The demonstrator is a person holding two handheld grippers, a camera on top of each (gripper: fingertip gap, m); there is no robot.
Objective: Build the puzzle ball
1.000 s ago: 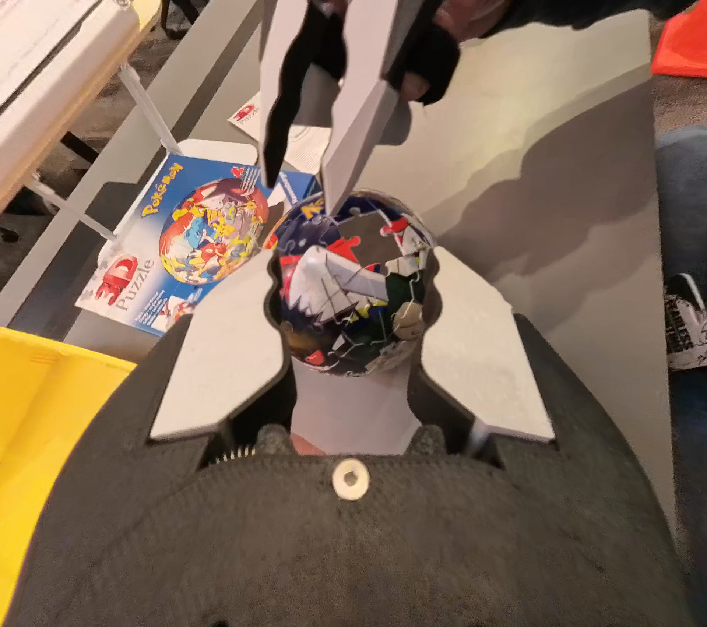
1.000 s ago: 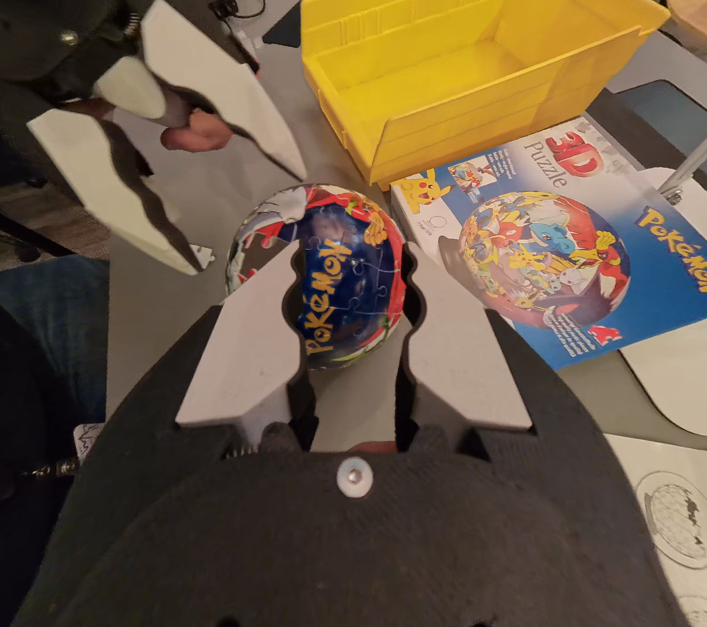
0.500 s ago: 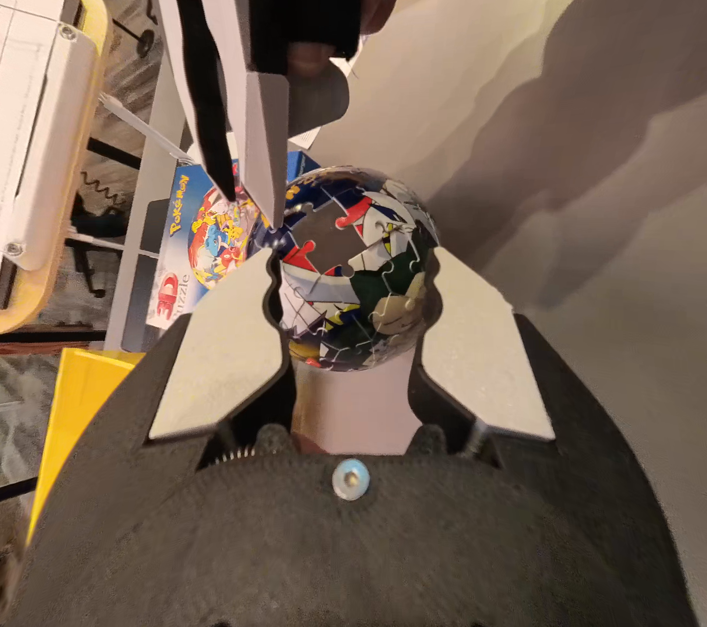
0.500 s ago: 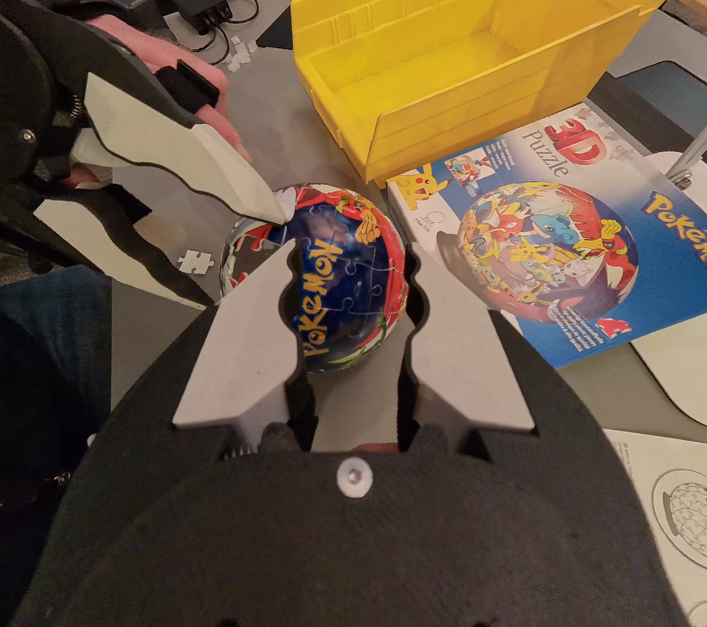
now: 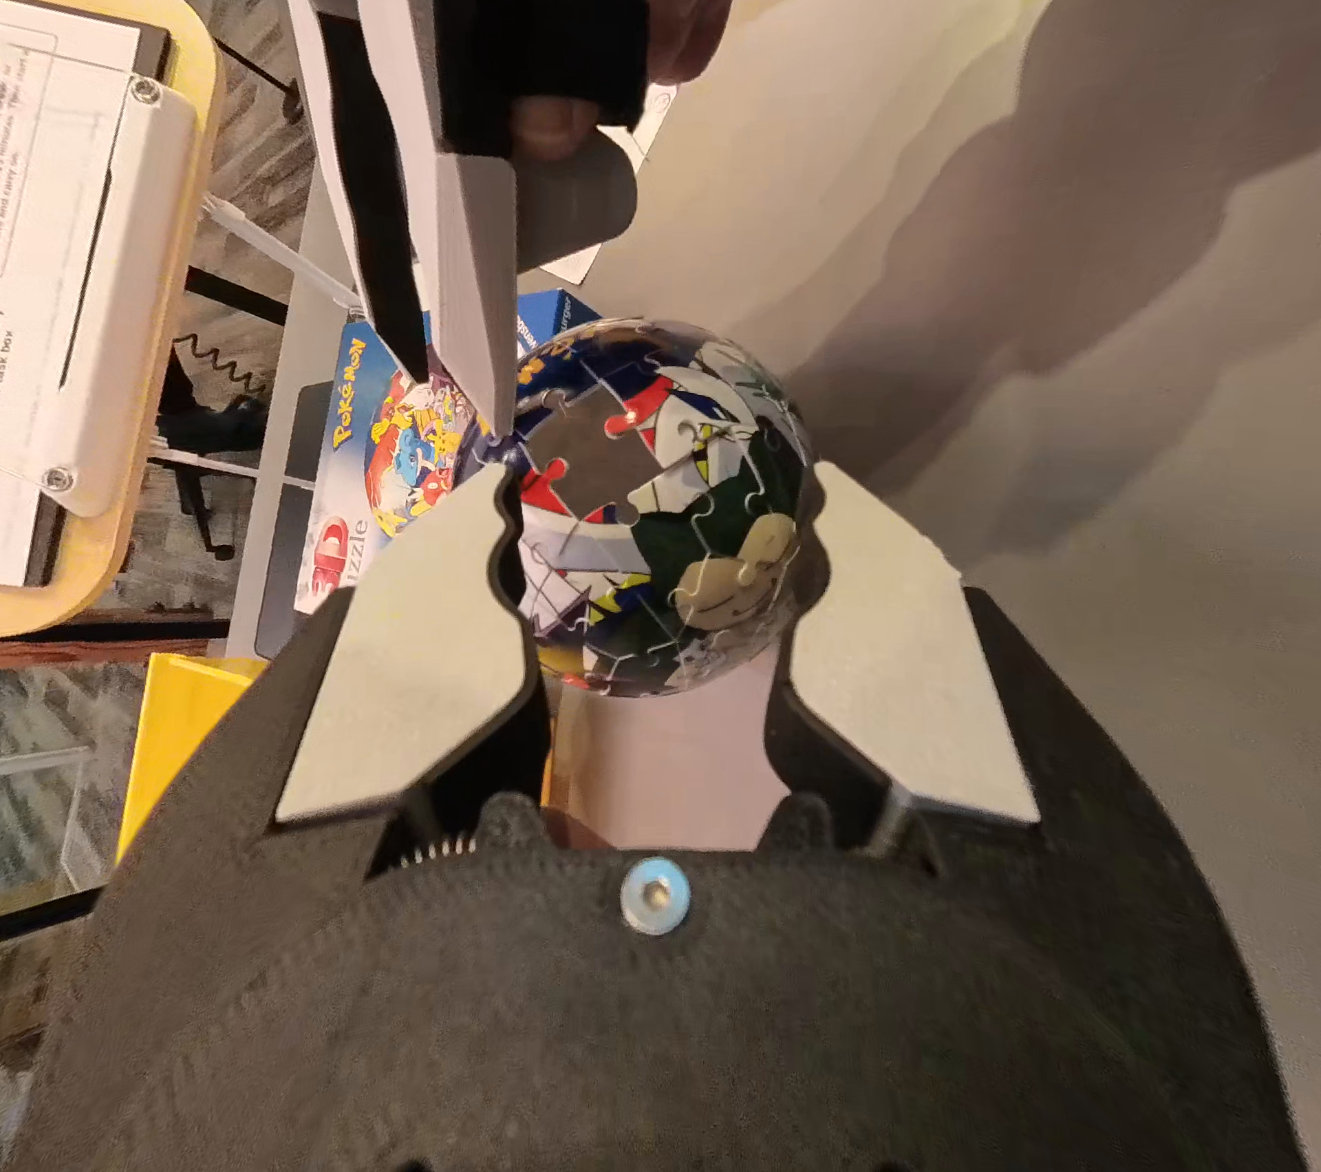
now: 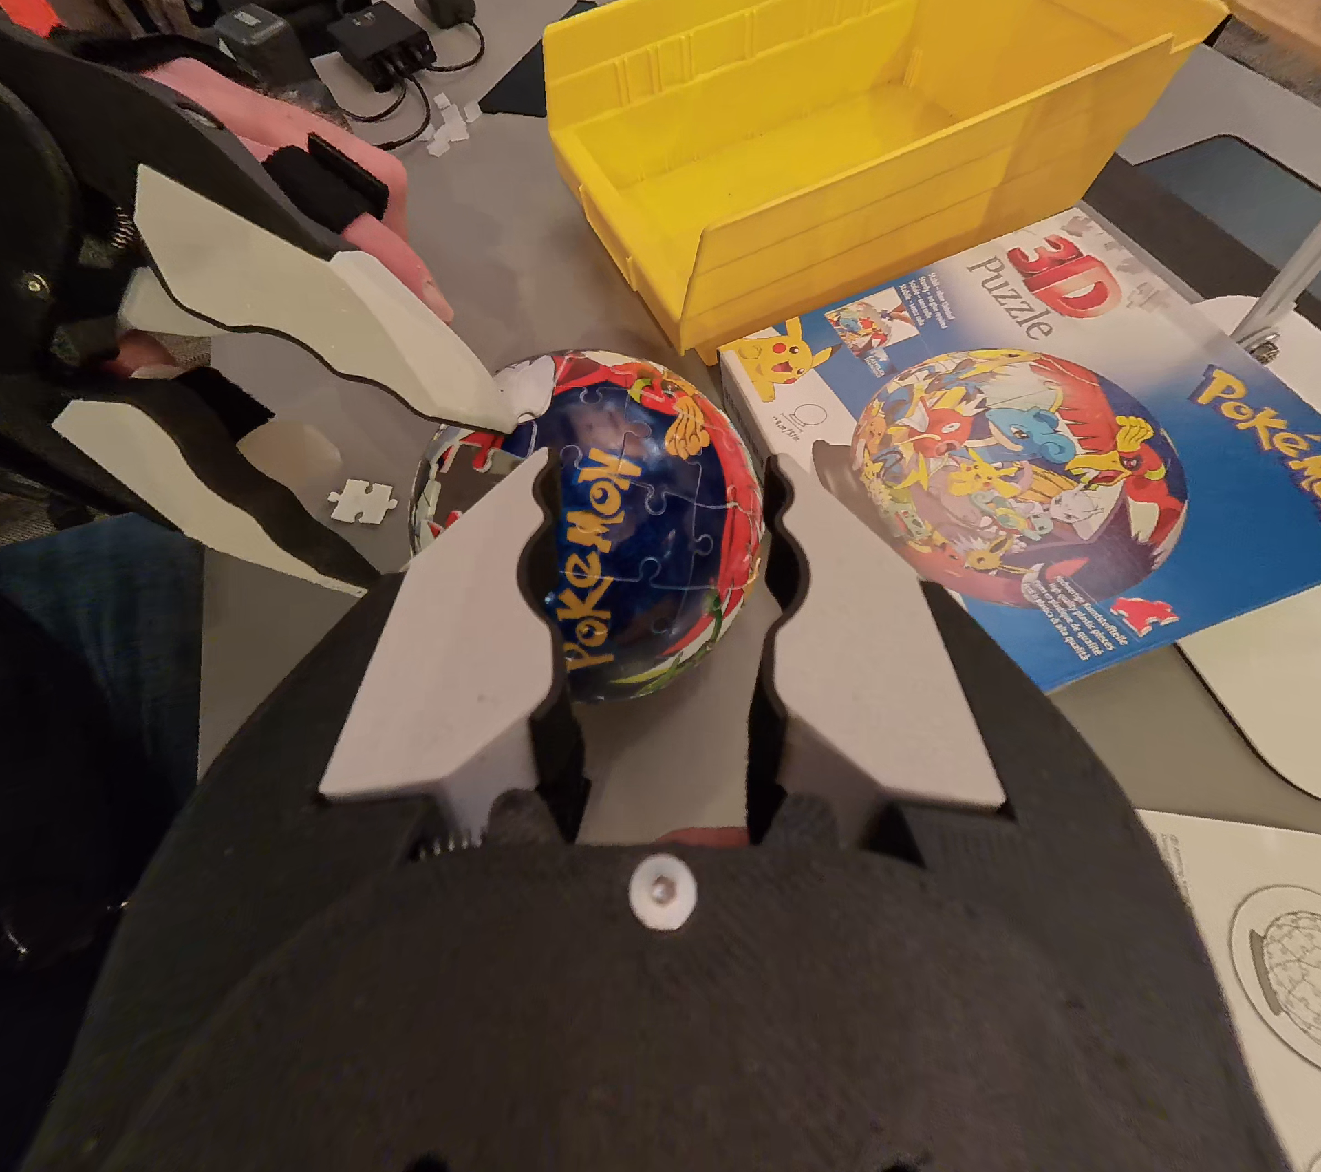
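The puzzle ball (image 5: 715,530) rests on the grey table, with a gap (image 5: 586,465) of missing pieces on its upper side. My left gripper (image 5: 657,473) straddles it, fingers against both sides, shut on the ball. In the right wrist view the left gripper (image 6: 436,498) reaches in from the left, its upper finger on the ball's top (image 6: 643,530). My right gripper (image 6: 661,460) is open and empty, with the ball just beyond its tips. In the left wrist view the right gripper (image 5: 461,400) has one tip at the gap's rim. A loose white piece (image 6: 361,501) lies left of the ball.
An empty yellow bin (image 6: 822,251) stands behind the ball. The blue puzzle box (image 6: 1036,480) lies flat to its right. Chargers and cables (image 6: 386,36) sit at the far left, an instruction sheet (image 6: 1251,959) at the near right. A person's leg (image 6: 93,637) is at the left edge.
The left gripper swung down and round the ball, so its upper finger now lies on the ball's top. In the left view the right gripper's tip moved from the ball's top to its left rim.
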